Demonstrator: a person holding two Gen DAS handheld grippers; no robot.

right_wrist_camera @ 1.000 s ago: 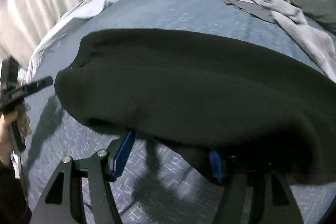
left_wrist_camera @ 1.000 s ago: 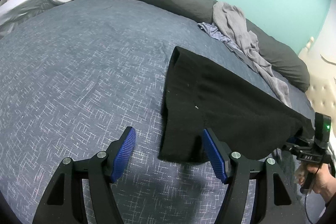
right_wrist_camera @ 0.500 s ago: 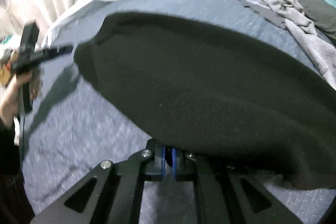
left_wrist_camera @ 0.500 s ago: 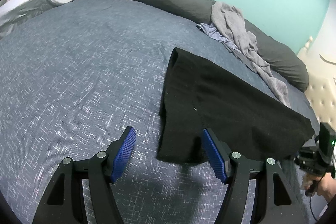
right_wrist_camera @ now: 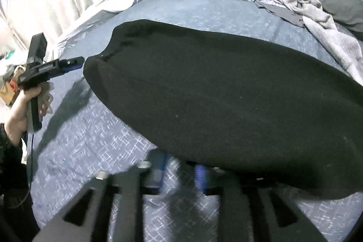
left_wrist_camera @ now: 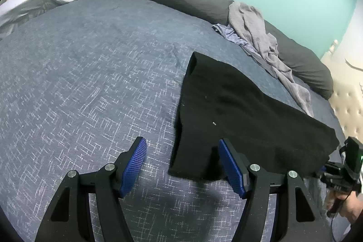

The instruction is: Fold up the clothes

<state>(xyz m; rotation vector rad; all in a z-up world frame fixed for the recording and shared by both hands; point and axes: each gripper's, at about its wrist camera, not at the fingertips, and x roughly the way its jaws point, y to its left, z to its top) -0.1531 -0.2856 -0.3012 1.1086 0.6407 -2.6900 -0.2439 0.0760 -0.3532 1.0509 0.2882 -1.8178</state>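
Black garment [left_wrist_camera: 238, 119] beside spread left claw [left_wrist_camera: 181, 165]

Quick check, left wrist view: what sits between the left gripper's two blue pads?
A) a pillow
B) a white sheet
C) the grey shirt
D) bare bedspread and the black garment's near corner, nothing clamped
D: the left gripper is open, with bedspread and the black garment corner between its pads, untouched.

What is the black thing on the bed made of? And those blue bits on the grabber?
The black garment looks like soft matte knit or fleece: it drapes limply and holds pale lint. The blue pads look like ribbed rubber or plastic, with fine ridges; which one is unclear.
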